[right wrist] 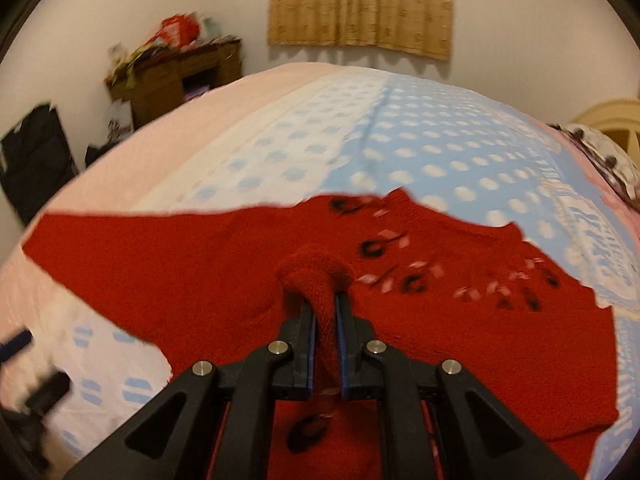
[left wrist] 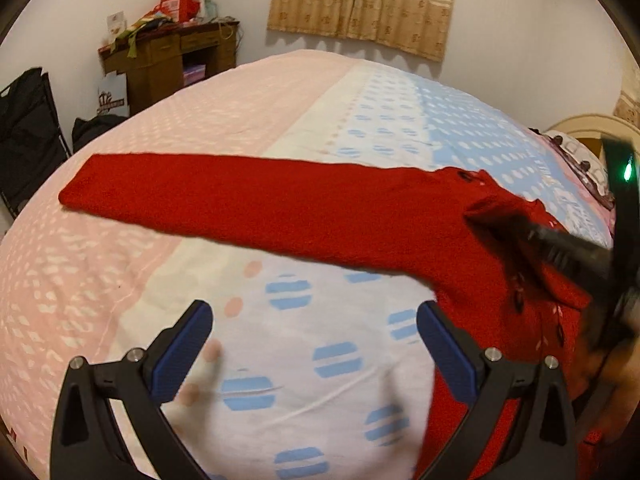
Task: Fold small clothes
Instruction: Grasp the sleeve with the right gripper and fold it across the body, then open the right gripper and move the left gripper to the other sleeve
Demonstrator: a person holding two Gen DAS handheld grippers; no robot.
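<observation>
I saw a red sweater [right wrist: 224, 256] (black-and-pink motifs) on a pink, white and blue dotted bedsheet [left wrist: 312, 360].

No text, label, brand or number can be read in either view. Markings are seen on a white bag [left wrist: 113, 98] beside the wooden desk [left wrist: 168, 60] and on the red packaging [left wrist: 179, 5] on the desk's top, but they are too small and blurred to be made out.
</observation>
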